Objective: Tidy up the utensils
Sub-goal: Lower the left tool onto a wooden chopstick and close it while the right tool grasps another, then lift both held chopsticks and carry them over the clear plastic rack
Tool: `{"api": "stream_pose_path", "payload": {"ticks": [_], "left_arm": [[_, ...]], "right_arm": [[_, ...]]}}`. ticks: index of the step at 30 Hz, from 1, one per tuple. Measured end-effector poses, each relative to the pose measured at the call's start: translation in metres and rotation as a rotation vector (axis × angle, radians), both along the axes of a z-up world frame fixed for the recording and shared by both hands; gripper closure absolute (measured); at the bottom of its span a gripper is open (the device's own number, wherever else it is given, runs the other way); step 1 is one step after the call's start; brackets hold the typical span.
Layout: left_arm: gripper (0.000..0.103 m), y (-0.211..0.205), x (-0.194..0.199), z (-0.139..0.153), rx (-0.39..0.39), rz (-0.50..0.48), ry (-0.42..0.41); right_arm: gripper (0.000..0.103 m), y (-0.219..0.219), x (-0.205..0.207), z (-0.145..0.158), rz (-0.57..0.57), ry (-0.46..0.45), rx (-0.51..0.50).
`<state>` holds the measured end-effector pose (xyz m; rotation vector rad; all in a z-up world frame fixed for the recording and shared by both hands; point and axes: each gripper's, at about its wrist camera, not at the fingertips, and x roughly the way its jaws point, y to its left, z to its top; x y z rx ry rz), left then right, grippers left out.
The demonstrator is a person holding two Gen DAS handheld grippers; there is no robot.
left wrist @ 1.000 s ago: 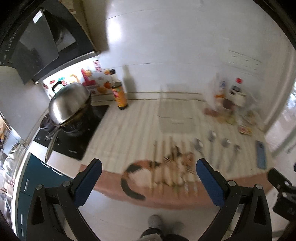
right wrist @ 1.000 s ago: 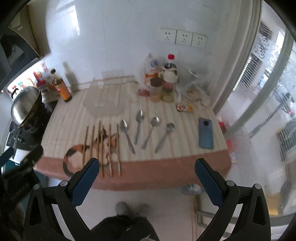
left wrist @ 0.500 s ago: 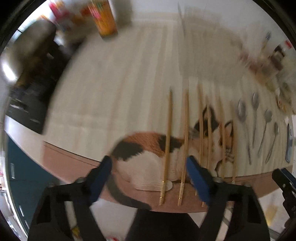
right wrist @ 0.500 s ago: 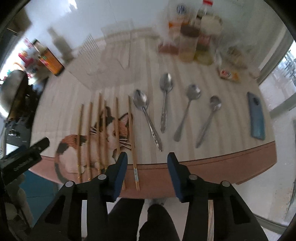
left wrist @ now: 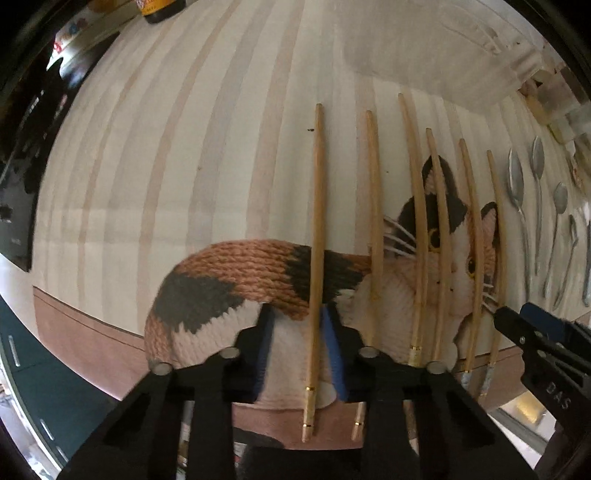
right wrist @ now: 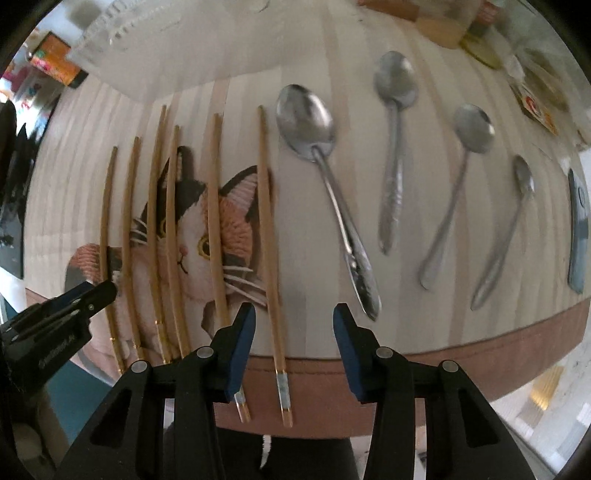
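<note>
Several wooden chopsticks lie side by side on a cat-print mat [left wrist: 229,291] at the table's front edge. My left gripper [left wrist: 301,328] is nearly closed around the leftmost chopstick [left wrist: 317,206], its blue pads close on both sides of it. My right gripper [right wrist: 293,326] is open and straddles the rightmost chopstick [right wrist: 267,206], which still lies flat. Several metal spoons [right wrist: 321,155] lie to the right of the chopsticks. The left gripper also shows in the right wrist view [right wrist: 99,293].
A clear plastic rack [left wrist: 424,55] stands behind the chopsticks. A sauce bottle [left wrist: 162,9] and a stove are at the far left. Jars and packets [right wrist: 476,33] crowd the back right. A blue phone [right wrist: 578,229] lies at the right edge.
Both grippers dropped down close to the table's front edge. The left jaws narrowed around the leftmost chopstick. The right jaws narrowed and moved over the rightmost chopstick.
</note>
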<state>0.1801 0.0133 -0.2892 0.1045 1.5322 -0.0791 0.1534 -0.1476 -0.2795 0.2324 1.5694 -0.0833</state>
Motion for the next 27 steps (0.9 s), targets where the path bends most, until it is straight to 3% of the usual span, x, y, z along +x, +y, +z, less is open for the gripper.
{"api": "stream_pose_path", "payload": {"ticks": [3,7,9,18,27], "left_arm": [[0.098,-0.005,0.005,0.000,0.002,-0.016,-0.004],[0.098,-0.005,0.001,0.000,0.028,-0.038,-0.011],[0.098,-0.001,0.007,0.003,0.030,-0.038,-0.005],[0.098,0.028,-0.017,0.003,0.015,-0.041,0.005],[0.097,0.040,0.006,0.003,0.007,-0.024,0.001]], "right_arm": [[0.061,0.009,0.008,-0.008,0.025,0.017,-0.019],[0.075,0.021,0.010,-0.008,0.047,-0.005,-0.086],[0.095,0.023,0.006,-0.005,0.043,-0.008,-0.092],[0.096,0.025,-0.030,-0.002,0.012,0.053,-0.078],[0.095,0.018,-0.022,-0.005,0.021,0.074,-0.086]]}}
